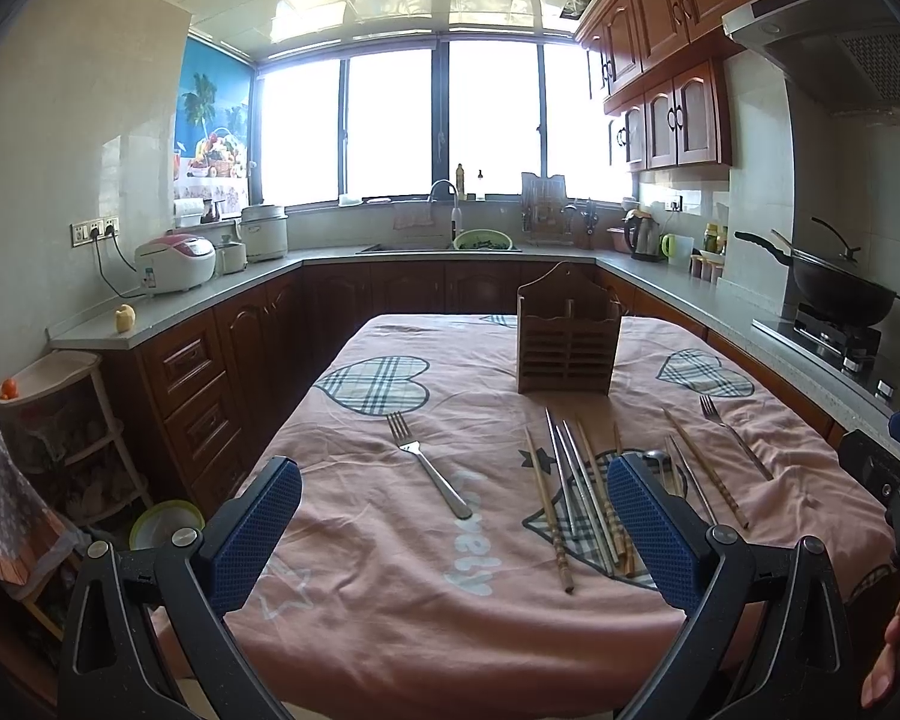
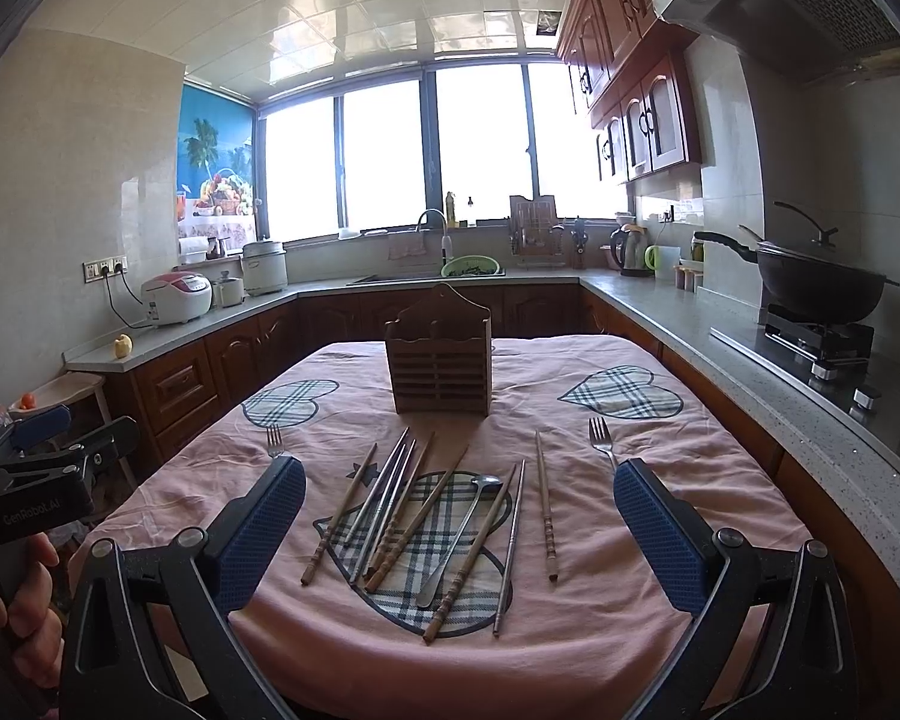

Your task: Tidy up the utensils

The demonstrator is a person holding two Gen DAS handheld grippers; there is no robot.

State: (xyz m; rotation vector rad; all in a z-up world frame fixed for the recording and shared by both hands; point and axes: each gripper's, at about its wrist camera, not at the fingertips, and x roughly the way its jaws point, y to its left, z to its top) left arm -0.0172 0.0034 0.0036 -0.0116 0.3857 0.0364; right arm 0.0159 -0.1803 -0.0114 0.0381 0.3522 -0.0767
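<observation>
Hovering over the near edge of the cloth-covered counter (image 2: pixel 720 432), both claws are holding nothing: the left claw (image 1: pixel 453 525) is gaping wide with a fork (image 1: pixel 429 465) lying between its fingers, left of and nearer than the wooden utensil holder (image 1: pixel 568 339), and the right claw (image 2: pixel 459 525) is spread just as wide over the chopsticks (image 2: pixel 390 510) and spoon (image 2: pixel 459 540) scattered in front of that holder, a second fork (image 2: pixel 603 447) lying to their right. Sorting is apparently only starting, so the next move is probably calling for one claw lowering and pinching a single utensil, which may slide on the cloth.
</observation>
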